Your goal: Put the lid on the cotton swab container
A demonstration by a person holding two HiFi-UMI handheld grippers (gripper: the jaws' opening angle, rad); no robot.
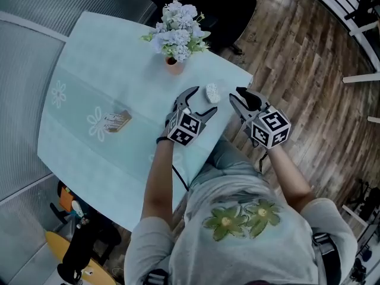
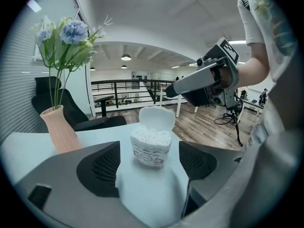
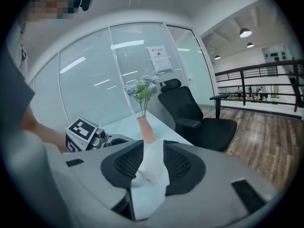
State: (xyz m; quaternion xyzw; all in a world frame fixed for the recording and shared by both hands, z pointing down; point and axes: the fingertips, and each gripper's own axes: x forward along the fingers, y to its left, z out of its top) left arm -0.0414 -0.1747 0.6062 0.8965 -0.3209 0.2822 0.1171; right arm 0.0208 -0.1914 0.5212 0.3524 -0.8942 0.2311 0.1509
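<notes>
Dead ahead of my left gripper (image 1: 199,103), jaws parted, sat the cotton swab container (image 2: 151,146), lid (image 2: 156,118) upright on its far side, while my right gripper (image 1: 238,97), also parted, flanked it.

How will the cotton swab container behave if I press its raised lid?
Likely light: the cotton swab container is small, thin plastic filled with swabs, so pressing its upright lid may slide or tip it. The lid looks hinged and probably flexes. It stands near the table edge; steadying it seems wise.
</notes>
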